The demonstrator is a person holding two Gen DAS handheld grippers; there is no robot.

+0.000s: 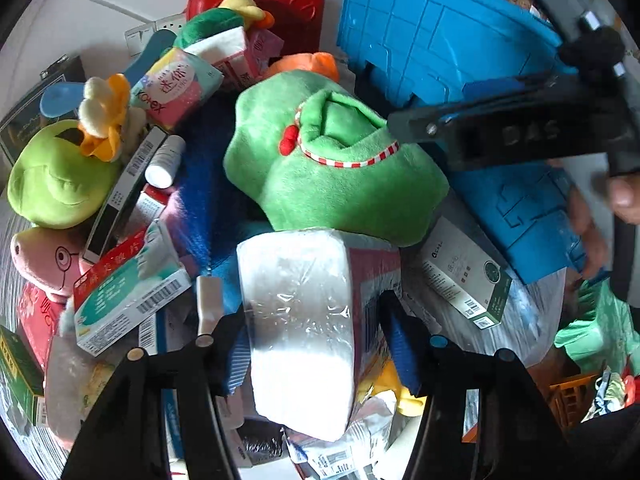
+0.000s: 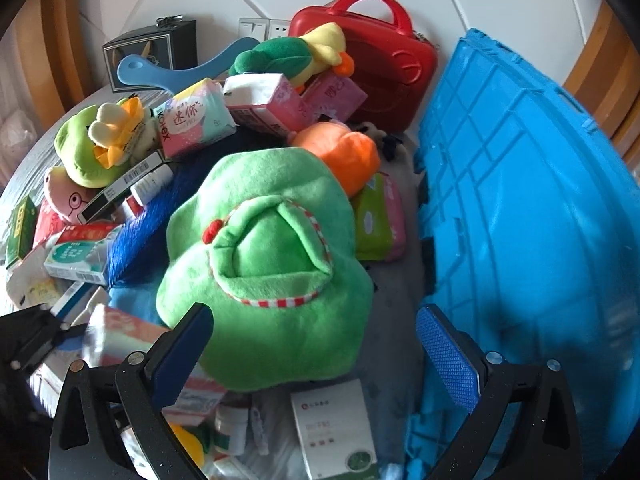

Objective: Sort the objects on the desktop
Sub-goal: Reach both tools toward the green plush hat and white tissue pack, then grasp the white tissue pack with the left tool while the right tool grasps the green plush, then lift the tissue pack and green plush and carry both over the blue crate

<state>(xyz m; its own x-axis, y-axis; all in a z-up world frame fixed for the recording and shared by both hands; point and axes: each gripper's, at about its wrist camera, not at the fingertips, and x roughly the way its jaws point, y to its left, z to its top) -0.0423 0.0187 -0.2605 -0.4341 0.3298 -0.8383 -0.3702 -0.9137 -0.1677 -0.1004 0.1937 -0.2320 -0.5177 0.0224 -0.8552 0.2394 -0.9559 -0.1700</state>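
My left gripper (image 1: 316, 332) is shut on a plastic-wrapped tissue pack (image 1: 304, 320), white with a red side, held above the pile. In the right wrist view the pack (image 2: 120, 340) and the left gripper (image 2: 36, 344) show blurred at the lower left. A big green plush toy (image 1: 336, 168) with red-white trim lies in the middle of the pile. My right gripper (image 2: 316, 344) is open and empty, its fingers on either side of the near edge of the green plush (image 2: 264, 264). In the left wrist view the right gripper (image 1: 416, 124) reaches in from the right.
A blue crate (image 2: 528, 208) stands at the right, a red case (image 2: 384, 56) at the back. Around lie a frog plush (image 2: 84, 156), a pink pig plush (image 1: 44, 264), an orange plush (image 2: 344, 152), Kotex packs (image 2: 196, 120), medicine boxes (image 1: 128, 296), a white box (image 2: 336, 428), a white bottle (image 1: 164, 162).
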